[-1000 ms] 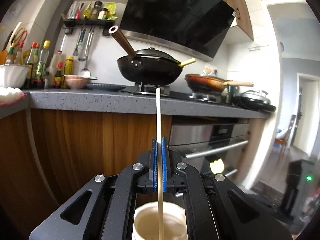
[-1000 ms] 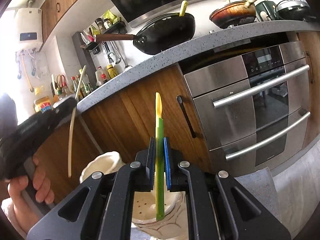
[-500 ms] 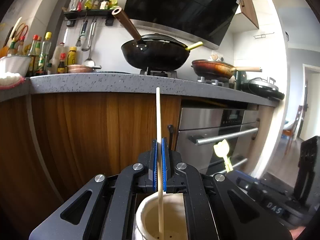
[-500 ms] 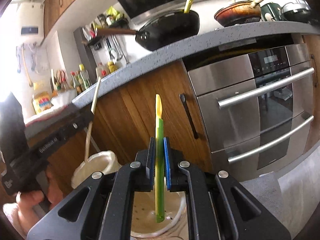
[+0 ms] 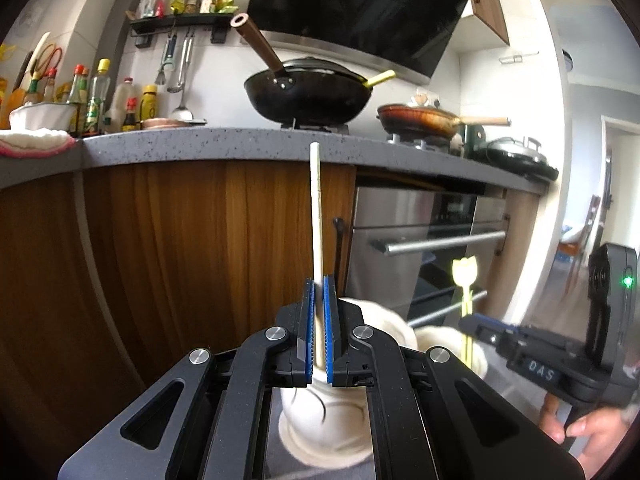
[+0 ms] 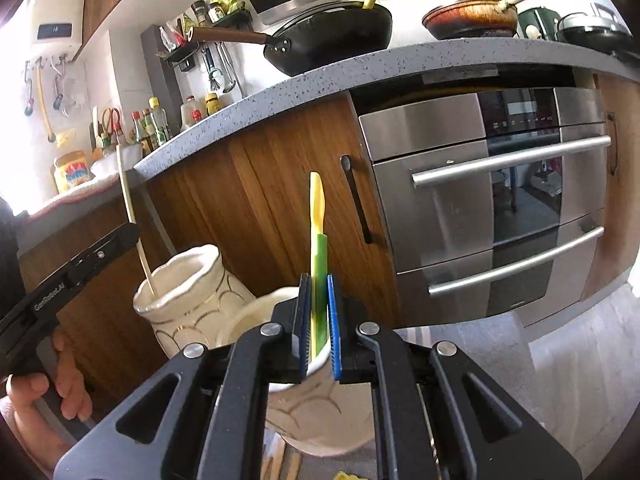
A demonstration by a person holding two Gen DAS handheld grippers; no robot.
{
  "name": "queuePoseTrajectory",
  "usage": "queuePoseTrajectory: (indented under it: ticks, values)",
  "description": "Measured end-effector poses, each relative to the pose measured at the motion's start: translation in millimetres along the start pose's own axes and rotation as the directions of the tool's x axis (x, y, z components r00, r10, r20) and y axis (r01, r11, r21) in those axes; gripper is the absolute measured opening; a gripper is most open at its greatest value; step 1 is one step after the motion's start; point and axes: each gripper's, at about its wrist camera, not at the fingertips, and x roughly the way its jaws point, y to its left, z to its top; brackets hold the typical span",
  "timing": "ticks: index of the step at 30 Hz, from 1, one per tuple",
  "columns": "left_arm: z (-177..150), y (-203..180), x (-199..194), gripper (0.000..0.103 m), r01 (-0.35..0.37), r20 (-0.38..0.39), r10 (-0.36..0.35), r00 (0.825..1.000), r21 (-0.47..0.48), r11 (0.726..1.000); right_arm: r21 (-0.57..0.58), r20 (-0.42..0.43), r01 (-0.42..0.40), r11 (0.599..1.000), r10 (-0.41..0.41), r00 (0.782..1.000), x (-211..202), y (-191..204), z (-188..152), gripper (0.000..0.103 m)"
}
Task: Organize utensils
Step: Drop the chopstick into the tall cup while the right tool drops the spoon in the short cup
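Kitchen cabinetry of brown wood and a steel oven (image 6: 496, 208) are seen behind the work area, under a grey speckled countertop (image 5: 208, 146) on which a black wok (image 5: 308, 94) and a brown pan (image 5: 418, 120) stand. Two cream ceramic holders are set low in front of the cabinets. The left gripper (image 5: 319, 328) is closed on a pale chopstick (image 5: 316, 216), which is held nearly upright; in the right wrist view its lower end is shown inside the mouth of the left holder (image 6: 192, 292). The right gripper (image 6: 318, 328) is clamped on a yellow-and-green utensil (image 6: 318, 248), held upright, whose lower part is lowered into the right holder (image 6: 320, 408); in the left wrist view its tulip-shaped yellow top (image 5: 465, 272) is seen above that holder. Both grippers are carried by a person's hands (image 6: 44, 400).

Progress is judged as late in the insertion step: both utensils are already partly within their holders, but neither is released. What is left is judged to be the opening of both sets of jaws and the withdrawal of the grippers. Beyond these two items, the holders' contents cannot be made out. Pale objects and a yellow scrap (image 6: 348, 476) are glimpsed on the surface below the right holder and may be further utensils; this cannot be told.
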Motion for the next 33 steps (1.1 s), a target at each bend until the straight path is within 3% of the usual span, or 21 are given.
queuePoseTrajectory:
  ticks: [7,14,16,18,22,33]
  values:
    - [-3,0,3,0.005,-0.018,-0.048,0.018,0.999,-0.005,1.000,-0.028,-0.017,0.023,0.999,-0.024,1.000,0,4,-1,0.008]
    - [2,-1,-1,0.017,-0.041,-0.041,0.041,0.998,0.012,0.999,-0.018,-0.022,0.031,0.999,-0.031,0.999,-1,1,0,0.011]
    - [2,-1,-1,0.023,-0.046,-0.049,0.047,0.998,0.010,0.999,-0.013,-0.026,0.029,1.000,-0.029,0.999,-1,0,0,0.024]
    - [1,0,-3,0.036,-0.049,-0.051,0.049,0.998,0.001,0.999,0.009,-0.026,0.012,1.000,-0.012,1.000,-3,-3,1,0.035]
    - [3,2,-9,0.046,-0.057,-0.049,0.057,0.997,-0.007,0.998,0.030,-0.028,0.000,1.000,0.001,1.000,-9,-6,1,0.048]
    - [-4,-6,-52,0.095,-0.096,-0.015,0.096,0.995,-0.003,0.995,0.028,0.020,0.008,1.000,-0.009,1.000,-59,-10,-5,0.092]
